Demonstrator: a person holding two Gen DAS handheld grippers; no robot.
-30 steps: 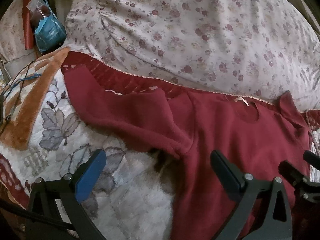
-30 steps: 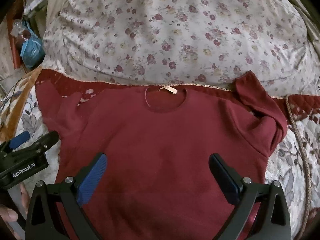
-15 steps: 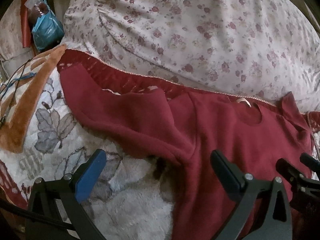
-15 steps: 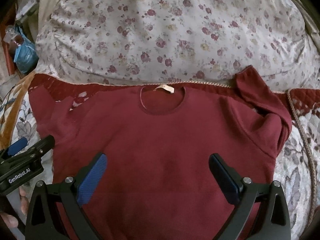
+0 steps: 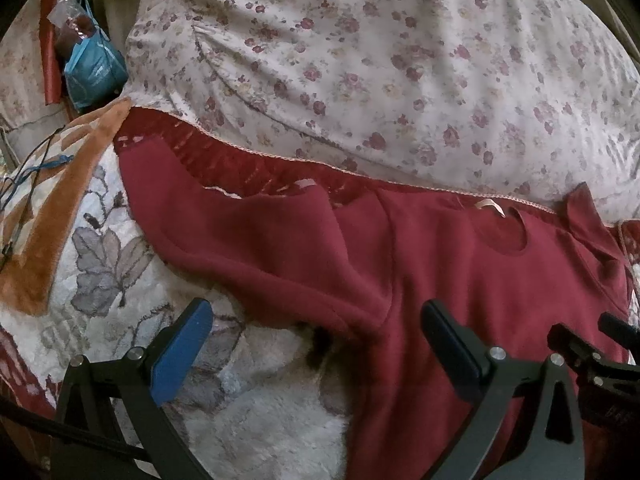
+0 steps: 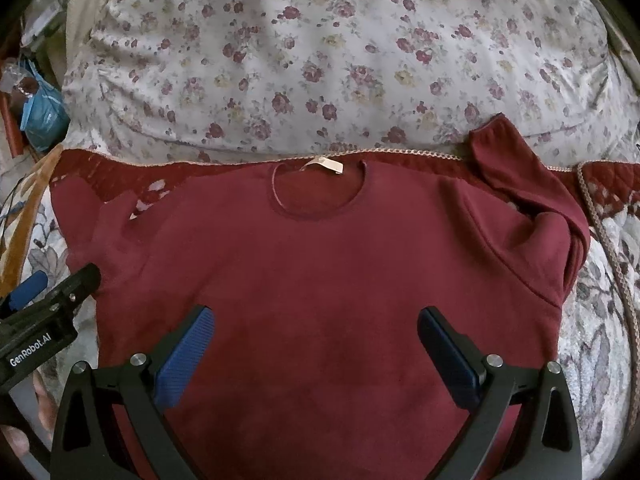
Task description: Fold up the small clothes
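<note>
Right wrist view shows the right gripper (image 6: 316, 352) with its blue-padded fingers (image 6: 184, 356) spread wide and nothing between them, hovering above the lower chest of a dark red sweater (image 6: 320, 280). The sweater lies flat, front up, on a leaf-patterned blanket (image 6: 592, 320), its round neckline (image 6: 318, 196) at 12 o'clock with a pale label (image 6: 324, 165) inside the collar. One sleeve (image 6: 532, 188) at 2 o'clock is folded back onto the shoulder; the other reaches toward 9 o'clock. The left gripper (image 6: 48, 280) sits at 8 o'clock beside the sweater's edge. In the left wrist view that gripper (image 5: 316, 344) is likewise wide apart and empty, above the armpit where the long sleeve (image 5: 240, 236) stretches toward 10 o'clock. A floral pillow (image 5: 380, 68) fills 12 o'clock, touching the sweater's top edge, and a blue bag (image 5: 94, 70) lies at 10 o'clock.
</note>
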